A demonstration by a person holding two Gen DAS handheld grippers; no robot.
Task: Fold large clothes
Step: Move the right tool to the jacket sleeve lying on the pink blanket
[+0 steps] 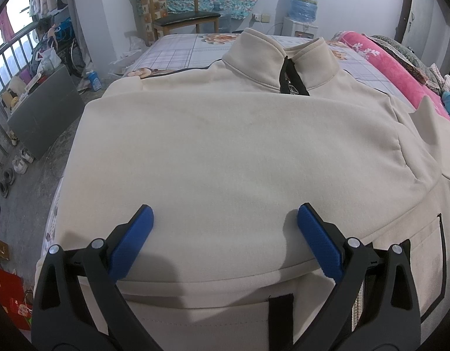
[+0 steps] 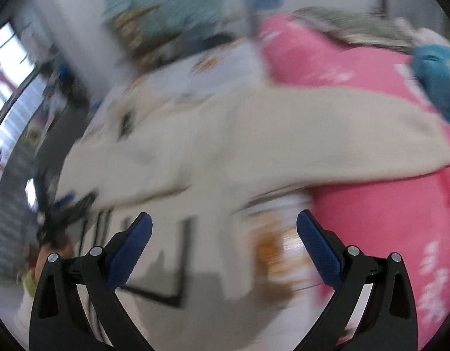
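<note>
Both grippers spread wide, holding nothing. Left gripper (image 1: 225, 219) over folded-in sleeve of cream jacket (image 1: 225, 146); jacket flat on bed (image 1: 178, 49), collar at far end. Right gripper (image 2: 224, 226) above jacket hem; view blurred, pink blanket (image 2: 356, 199) at right.

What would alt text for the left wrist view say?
A cream jacket lies spread on a bed, one sleeve folded across its front, collar at the far end. The open left gripper hovers over the near part, holding nothing. A wooden chair and a water dispenser stand by the far wall.
</note>
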